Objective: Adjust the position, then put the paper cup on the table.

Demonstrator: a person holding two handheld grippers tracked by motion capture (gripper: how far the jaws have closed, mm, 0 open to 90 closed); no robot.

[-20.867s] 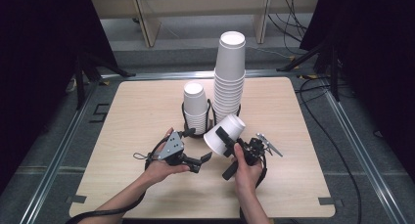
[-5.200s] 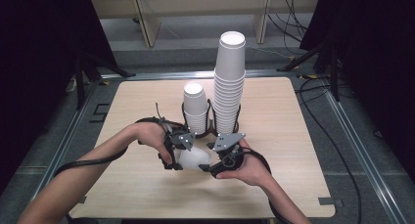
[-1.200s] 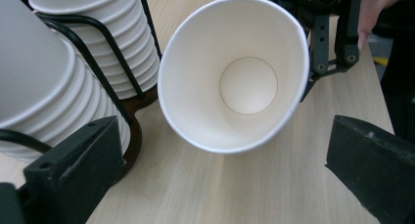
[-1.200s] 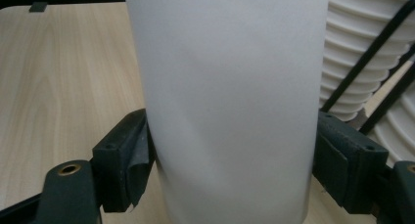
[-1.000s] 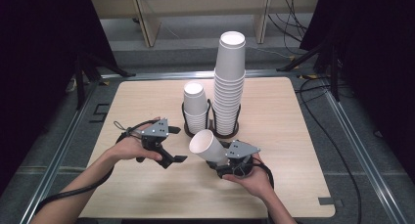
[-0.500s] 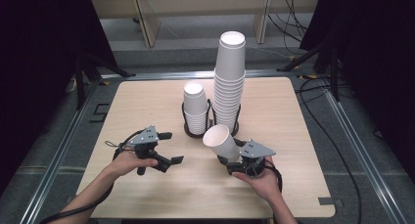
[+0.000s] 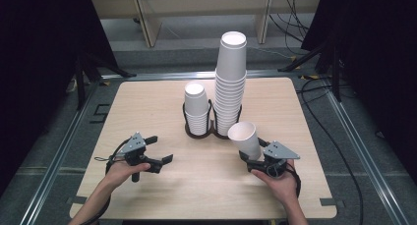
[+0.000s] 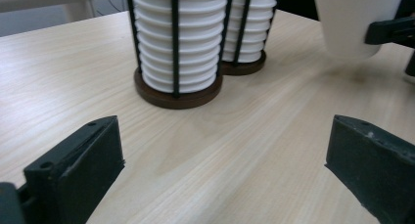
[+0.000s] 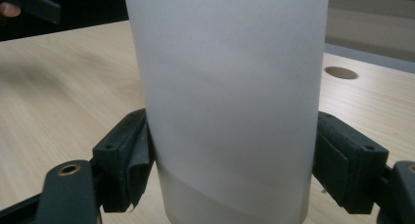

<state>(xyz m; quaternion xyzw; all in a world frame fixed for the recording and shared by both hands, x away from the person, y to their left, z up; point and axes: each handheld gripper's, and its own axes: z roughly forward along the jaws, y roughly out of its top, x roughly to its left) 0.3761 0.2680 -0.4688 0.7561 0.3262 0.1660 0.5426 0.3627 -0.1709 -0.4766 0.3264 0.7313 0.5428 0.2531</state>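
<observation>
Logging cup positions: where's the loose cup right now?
In the high view the loose cup sits clamped in the right tongs, right of centre, just in front of the tall stack.

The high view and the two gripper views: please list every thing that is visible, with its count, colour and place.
Table: one, light wood, centre of the high view.
Cup holder: one, dark, two rings, middle of the table.
Short cup stack: one, white, in the holder's left ring.
Tall cup stack: one, white, in the holder's right ring.
Single cup: one, white, mouth up, slightly tilted, clamped near its base by the right tool.
Shelf unit: one, pale wood, on the floor behind the table.
Left tool: black, open, low over the table's front left.
Right tool: black, shut on the single cup, front right.
</observation>
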